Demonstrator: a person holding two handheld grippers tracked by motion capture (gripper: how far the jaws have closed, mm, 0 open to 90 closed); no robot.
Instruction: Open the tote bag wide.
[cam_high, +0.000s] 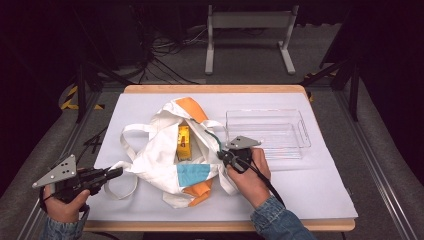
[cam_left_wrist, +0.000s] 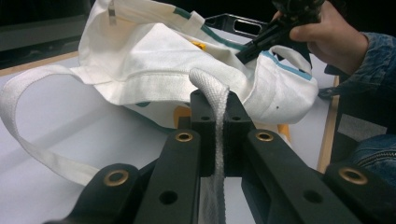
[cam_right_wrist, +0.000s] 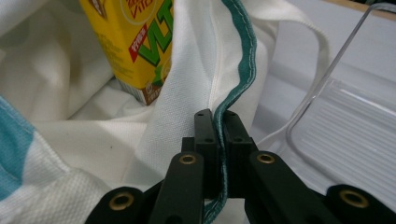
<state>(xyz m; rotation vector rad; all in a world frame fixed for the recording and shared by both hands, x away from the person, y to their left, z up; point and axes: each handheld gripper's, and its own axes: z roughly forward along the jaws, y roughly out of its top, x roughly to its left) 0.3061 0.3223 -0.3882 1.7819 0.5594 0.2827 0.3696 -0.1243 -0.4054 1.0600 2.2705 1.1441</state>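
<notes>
A white tote bag (cam_high: 165, 155) with orange and light-blue patches lies in the middle of the table, its mouth held open. A yellow drink carton (cam_high: 184, 142) lies inside it, its printed face (cam_right_wrist: 135, 42) close up in the right gripper view. My left gripper (cam_high: 119, 172) is shut on the bag's white webbing handle (cam_left_wrist: 212, 93) at the bag's left. My right gripper (cam_high: 224, 155) is shut on the bag's green-trimmed rim (cam_right_wrist: 240, 79) at the bag's right side.
A clear plastic tray (cam_high: 267, 132) stands right of the bag, close to my right gripper. The bag's second handle (cam_high: 131, 131) loops out to the far left. A white sheet (cam_high: 310, 185) covers the wooden table (cam_high: 215, 89). A desk frame (cam_high: 250, 22) and cables stand beyond.
</notes>
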